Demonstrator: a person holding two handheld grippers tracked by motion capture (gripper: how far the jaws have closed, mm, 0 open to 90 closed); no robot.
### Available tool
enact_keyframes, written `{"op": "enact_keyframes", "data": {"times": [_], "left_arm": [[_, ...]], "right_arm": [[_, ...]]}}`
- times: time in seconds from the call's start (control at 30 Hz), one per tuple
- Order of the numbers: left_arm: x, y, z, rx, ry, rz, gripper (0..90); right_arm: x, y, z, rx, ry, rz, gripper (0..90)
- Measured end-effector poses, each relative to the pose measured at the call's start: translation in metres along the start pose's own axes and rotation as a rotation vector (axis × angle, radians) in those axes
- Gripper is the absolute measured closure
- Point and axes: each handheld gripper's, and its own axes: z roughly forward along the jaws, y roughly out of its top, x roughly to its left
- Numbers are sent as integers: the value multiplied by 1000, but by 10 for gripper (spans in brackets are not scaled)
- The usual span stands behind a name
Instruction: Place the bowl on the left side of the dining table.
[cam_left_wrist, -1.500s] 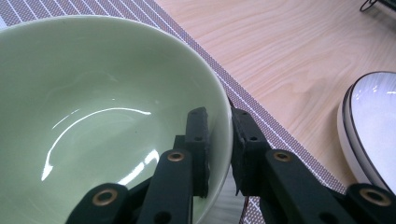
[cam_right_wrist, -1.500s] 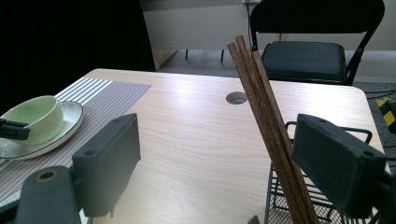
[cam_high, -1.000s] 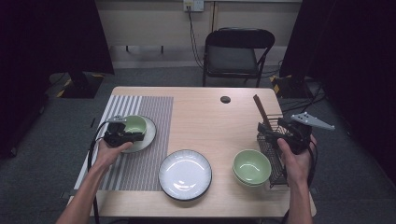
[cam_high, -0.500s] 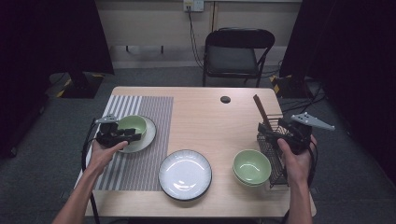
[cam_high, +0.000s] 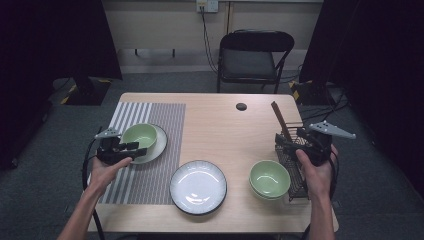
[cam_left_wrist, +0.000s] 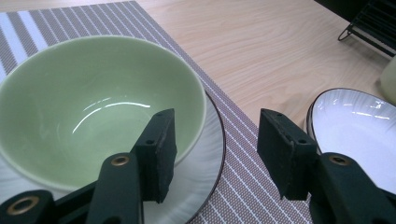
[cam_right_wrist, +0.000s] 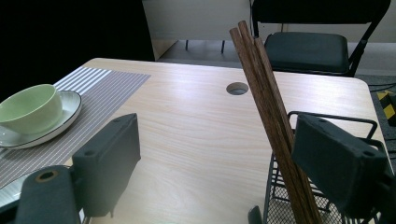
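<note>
A pale green bowl (cam_high: 139, 135) (cam_left_wrist: 93, 102) stands on a white dark-rimmed plate (cam_high: 158, 144) (cam_left_wrist: 208, 175) on the striped placemat (cam_high: 150, 112). My left gripper (cam_high: 136, 149) (cam_left_wrist: 212, 149) sits just at the bowl's near side. Its jaws have just been opening, and the pads stand apart with the bowl's rim loosely by the left pad (cam_left_wrist: 161, 144), not pressed. My right gripper (cam_high: 283, 143) (cam_right_wrist: 224, 163) is open at the table's right by the black wire rack (cam_high: 292, 167) (cam_right_wrist: 327, 119). Brown chopsticks (cam_high: 280, 120) (cam_right_wrist: 264, 102) lean in the rack between the wide jaws, untouched.
A second white plate (cam_high: 198, 186) (cam_left_wrist: 359, 126) lies at the front centre. Stacked green bowls (cam_high: 270, 179) sit beside the rack. A round cable hole (cam_high: 241, 106) (cam_right_wrist: 237, 87) is near the far edge, with a folding chair (cam_high: 252, 55) behind the table.
The left gripper let go of the bowl's rim, opened, and drew back a little toward the person. The bowl stays on its plate. The right hand kept still.
</note>
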Motion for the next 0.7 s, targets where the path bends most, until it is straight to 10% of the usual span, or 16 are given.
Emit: {"op": "enact_keyframes", "data": {"times": [0.27, 0.7], "left_arm": [[-18, -9, -11, 12, 31, 75, 365], [-35, -43, -2, 101, 27, 61, 251]], "right_arm": [[-2, -1, -3, 2, -6, 4, 150], [-4, 1, -9, 12, 1, -4, 195]]}}
